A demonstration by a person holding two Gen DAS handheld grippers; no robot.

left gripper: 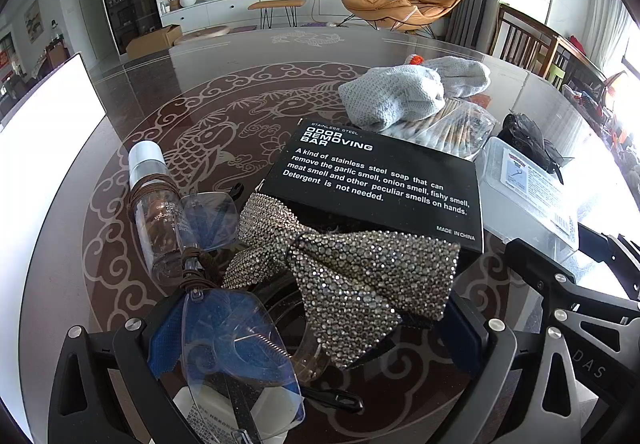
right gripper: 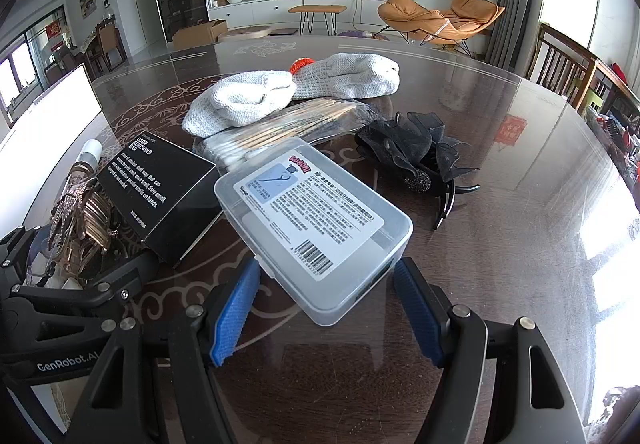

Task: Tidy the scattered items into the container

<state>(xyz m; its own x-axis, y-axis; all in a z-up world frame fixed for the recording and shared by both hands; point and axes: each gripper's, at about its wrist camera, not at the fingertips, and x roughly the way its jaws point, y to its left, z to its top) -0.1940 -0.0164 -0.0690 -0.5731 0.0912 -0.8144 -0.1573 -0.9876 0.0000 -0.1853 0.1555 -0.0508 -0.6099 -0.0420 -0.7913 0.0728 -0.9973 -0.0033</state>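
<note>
A rhinestone bow clip [left gripper: 352, 284] lies between the wide-apart fingers of my left gripper [left gripper: 316, 324], which is open. Clear glasses [left gripper: 236, 344] overlap its left pad. Beside them lies a spray bottle [left gripper: 160, 212] wrapped in brown hair ties. The black odor-bar box [left gripper: 376, 180] sits behind the bow. My right gripper [right gripper: 326, 268] has its blue pads [right gripper: 236, 312] against both sides of a clear plastic box [right gripper: 316, 220] with a printed label. That box leans over the black box [right gripper: 160, 196].
Grey knitted socks [right gripper: 248, 100], a bag of cotton swabs [right gripper: 280, 132] and a black gauze hair clip [right gripper: 416, 156] lie further back on the patterned glass table [right gripper: 500, 244]. A white panel [left gripper: 48, 132] stands at the left edge. Wooden chairs [right gripper: 568, 72] line the right side.
</note>
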